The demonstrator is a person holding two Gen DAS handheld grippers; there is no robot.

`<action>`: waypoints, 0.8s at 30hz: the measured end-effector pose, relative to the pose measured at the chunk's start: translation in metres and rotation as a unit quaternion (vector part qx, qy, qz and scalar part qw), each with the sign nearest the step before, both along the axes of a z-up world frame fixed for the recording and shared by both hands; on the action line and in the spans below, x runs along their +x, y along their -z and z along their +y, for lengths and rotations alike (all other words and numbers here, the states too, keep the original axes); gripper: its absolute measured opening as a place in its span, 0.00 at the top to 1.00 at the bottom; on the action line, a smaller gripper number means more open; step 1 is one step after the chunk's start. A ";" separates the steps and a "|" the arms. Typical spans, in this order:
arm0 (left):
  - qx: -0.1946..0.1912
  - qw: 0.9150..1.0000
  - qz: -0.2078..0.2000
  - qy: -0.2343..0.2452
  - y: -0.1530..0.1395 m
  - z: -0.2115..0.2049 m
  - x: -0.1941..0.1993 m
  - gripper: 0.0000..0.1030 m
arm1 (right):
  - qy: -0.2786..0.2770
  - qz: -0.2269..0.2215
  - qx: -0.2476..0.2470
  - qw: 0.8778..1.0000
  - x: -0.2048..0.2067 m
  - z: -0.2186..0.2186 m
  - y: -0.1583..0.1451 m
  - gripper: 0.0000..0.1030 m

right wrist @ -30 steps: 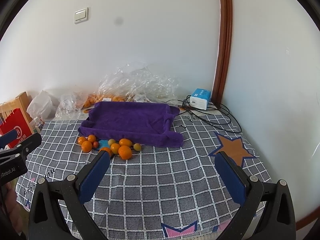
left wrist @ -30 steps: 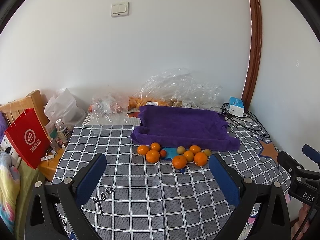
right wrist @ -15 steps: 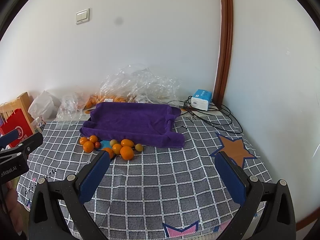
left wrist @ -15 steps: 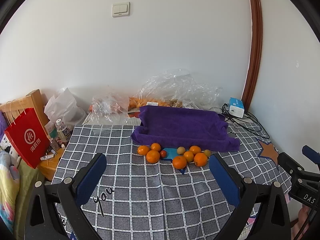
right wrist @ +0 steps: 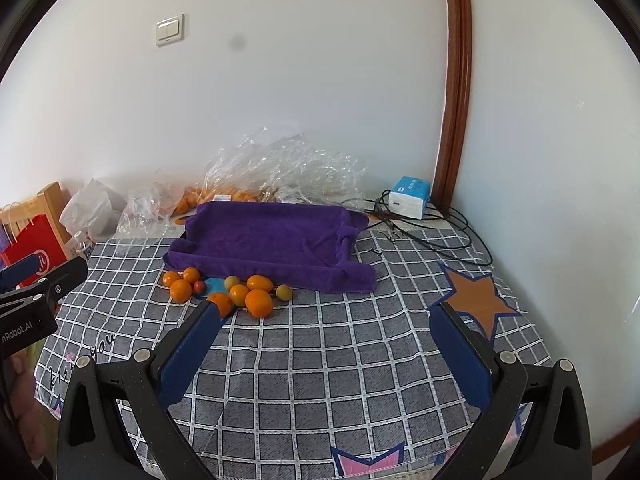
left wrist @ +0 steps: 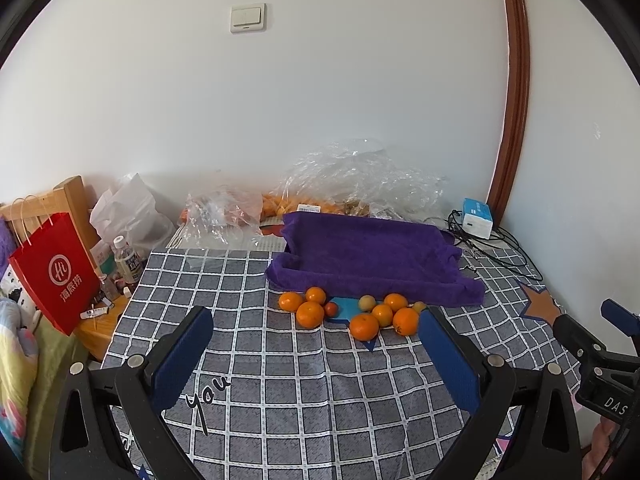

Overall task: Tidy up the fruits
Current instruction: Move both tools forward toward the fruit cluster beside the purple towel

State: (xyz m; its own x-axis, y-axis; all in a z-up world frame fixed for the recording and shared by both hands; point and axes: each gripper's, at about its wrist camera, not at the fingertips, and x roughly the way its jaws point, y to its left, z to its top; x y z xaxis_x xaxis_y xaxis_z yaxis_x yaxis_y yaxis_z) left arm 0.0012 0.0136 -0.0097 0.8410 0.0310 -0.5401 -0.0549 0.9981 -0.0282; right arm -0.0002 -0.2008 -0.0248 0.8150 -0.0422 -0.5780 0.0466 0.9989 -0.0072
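While jaws gape: oranges (left wrist: 364, 326) beside towel (left wrist: 372, 256).

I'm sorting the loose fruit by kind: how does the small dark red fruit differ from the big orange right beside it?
The small red fruit is much smaller than the big orange and dark red, not bright orange. It lies at the edge of the blue patch, while the big orange sits wholly on the checked cloth. Both are round, loose, and in front of the purple towel.

The tablecloth (left wrist: 320, 400) reads "you"; the right hand-held gripper (left wrist: 612, 402) "DAS".
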 end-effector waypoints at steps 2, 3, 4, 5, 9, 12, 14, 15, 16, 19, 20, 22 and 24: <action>0.000 1.000 0.001 -0.007 0.006 0.004 0.003 0.00 | -0.006 0.001 0.012 1.000 0.003 -0.001 0.006 0.00; -0.003 1.000 0.003 -0.013 0.009 0.008 0.005 0.00 | -0.007 0.001 0.016 1.000 0.004 -0.001 0.009 0.00; -0.009 1.000 0.005 -0.015 0.013 0.011 0.006 0.00 | -0.008 0.002 0.018 1.000 0.006 -0.001 0.012 0.00; -0.013 1.000 0.008 -0.016 0.017 0.014 0.008 0.00 | -0.009 0.003 0.017 1.000 0.009 -0.001 0.016 0.00; -0.011 0.999 0.024 -0.030 0.038 0.023 0.019 0.00 | -0.007 0.014 0.003 1.000 0.023 0.002 0.037 0.00; -0.018 0.999 0.041 -0.029 0.054 0.029 0.028 0.03 | -0.017 0.040 0.012 0.999 0.038 0.005 0.056 0.03; -0.021 0.998 0.051 -0.026 0.064 0.033 0.035 0.05 | -0.017 0.051 0.017 0.998 0.047 0.007 0.067 0.06; -0.020 0.998 0.052 -0.026 0.069 0.034 0.037 0.05 | -0.018 0.059 0.019 0.998 0.052 0.008 0.073 0.09; -0.018 0.998 0.055 -0.025 0.073 0.034 0.039 0.05 | -0.020 0.066 0.022 0.997 0.056 0.009 0.079 0.12; -0.010 0.997 0.072 -0.019 0.088 0.036 0.051 0.05 | -0.024 0.084 0.029 0.996 0.069 0.010 0.097 0.18; -0.011 0.997 0.079 -0.018 0.093 0.037 0.055 0.05 | -0.025 0.089 0.030 0.995 0.074 0.011 0.103 0.19; -0.013 0.996 0.089 -0.018 0.103 0.040 0.064 0.05 | -0.025 0.097 0.030 0.995 0.081 0.011 0.113 0.20; -0.014 0.995 0.098 -0.017 0.112 0.042 0.072 0.05 | -0.018 0.102 0.032 0.994 0.088 0.010 0.122 0.21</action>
State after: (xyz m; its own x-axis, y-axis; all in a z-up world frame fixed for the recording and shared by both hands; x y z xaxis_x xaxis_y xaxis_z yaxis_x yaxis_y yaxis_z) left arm 0.0737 0.0559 -0.1219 0.7188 0.0396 -0.6941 -0.0957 0.9945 -0.0423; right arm 0.0881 -0.1905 -0.1468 0.6801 0.0263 -0.7326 0.0152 0.9986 0.0500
